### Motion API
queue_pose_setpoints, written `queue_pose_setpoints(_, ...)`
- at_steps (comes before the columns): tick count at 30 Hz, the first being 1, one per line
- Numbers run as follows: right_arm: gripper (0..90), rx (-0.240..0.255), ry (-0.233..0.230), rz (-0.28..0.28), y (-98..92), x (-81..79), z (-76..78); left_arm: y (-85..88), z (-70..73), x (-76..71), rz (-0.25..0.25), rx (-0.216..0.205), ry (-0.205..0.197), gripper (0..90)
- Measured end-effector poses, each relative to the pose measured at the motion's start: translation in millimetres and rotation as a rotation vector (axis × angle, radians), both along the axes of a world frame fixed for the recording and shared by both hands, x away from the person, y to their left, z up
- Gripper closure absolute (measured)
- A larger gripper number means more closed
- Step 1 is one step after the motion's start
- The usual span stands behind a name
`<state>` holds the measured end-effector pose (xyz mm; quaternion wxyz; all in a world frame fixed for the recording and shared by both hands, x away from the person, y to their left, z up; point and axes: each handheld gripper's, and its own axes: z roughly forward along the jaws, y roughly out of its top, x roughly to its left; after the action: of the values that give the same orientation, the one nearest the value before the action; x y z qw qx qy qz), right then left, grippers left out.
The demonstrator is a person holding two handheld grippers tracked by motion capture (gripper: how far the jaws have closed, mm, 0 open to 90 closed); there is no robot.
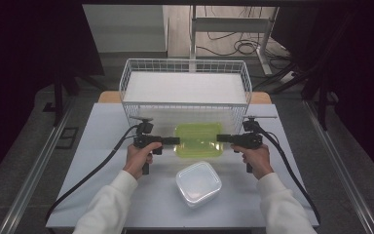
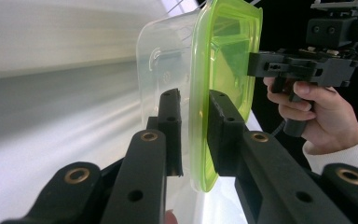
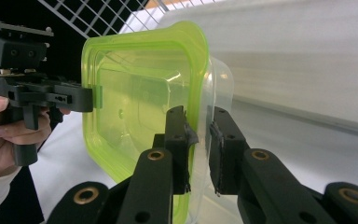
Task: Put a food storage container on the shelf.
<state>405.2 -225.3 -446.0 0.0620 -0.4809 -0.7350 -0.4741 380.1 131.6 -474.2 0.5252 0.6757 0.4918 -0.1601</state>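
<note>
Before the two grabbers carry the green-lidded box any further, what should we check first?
1. Left gripper pinches the rim of the box: ok.
2. Right gripper pinches the opposite rim: ok.
3. Green lid sits on the box: ok; whether snapped tight: cannot tell.
4. Box is level between both grippers, high view: ok.
5. Wire basket just behind has room on its white liner: ok.
6. Second clear box lies nearer the person, out of the way: ok.
</note>
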Motion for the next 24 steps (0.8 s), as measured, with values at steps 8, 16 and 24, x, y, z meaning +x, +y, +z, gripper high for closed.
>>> queue_pose_setpoints(8, 78.5, 0.001, -0.049, 0.011, 3.7, -10.6, 14.5, 4.1, 14.3, -9.6, -0.001, -0.002, -0.031, 77.7)
queue_pose_setpoints(16, 78.5, 0.022, -0.088, 0.021, 4.4, -24.0, 29.0, 6.3, 30.2, -21.6, -0.002, -0.005, -0.069, 77.7)
queue_pose_setpoints(24, 78.4, 0.031, -0.145, 0.037, 8.6, -32.0, 52.1, 12.6, 55.8, -30.4, 0.002, -0.017, -0.125, 77.7)
